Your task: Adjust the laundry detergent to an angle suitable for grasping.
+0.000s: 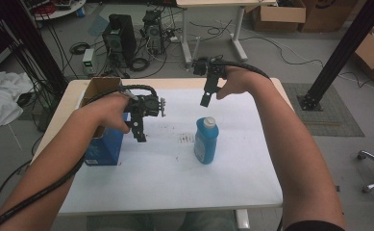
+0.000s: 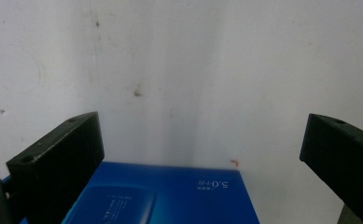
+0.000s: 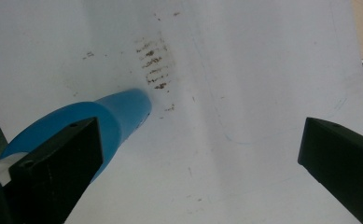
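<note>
A blue bottle (image 1: pixel 206 141) with a white cap stands upright near the middle of the white table (image 1: pixel 175 183). An open blue cardboard box (image 1: pixel 103 144) stands at the table's left side. My left gripper (image 1: pixel 140 137) hangs just right of the box, jaws pointing down and open with nothing between them; its own view looks down on the box's blue side (image 2: pixel 170 196). My right gripper (image 1: pixel 205 101) hovers above and behind the bottle, open and empty. The bottle (image 3: pixel 109 116) lies partly behind the left jaw in the right gripper view.
Brown smudges (image 1: pixel 187 138) mark the table beside the bottle. Beyond the far edge the floor holds computer towers (image 1: pixel 119 38), cables and cardboard boxes (image 1: pixel 278 17). A black post (image 1: pixel 343 48) stands at the right.
</note>
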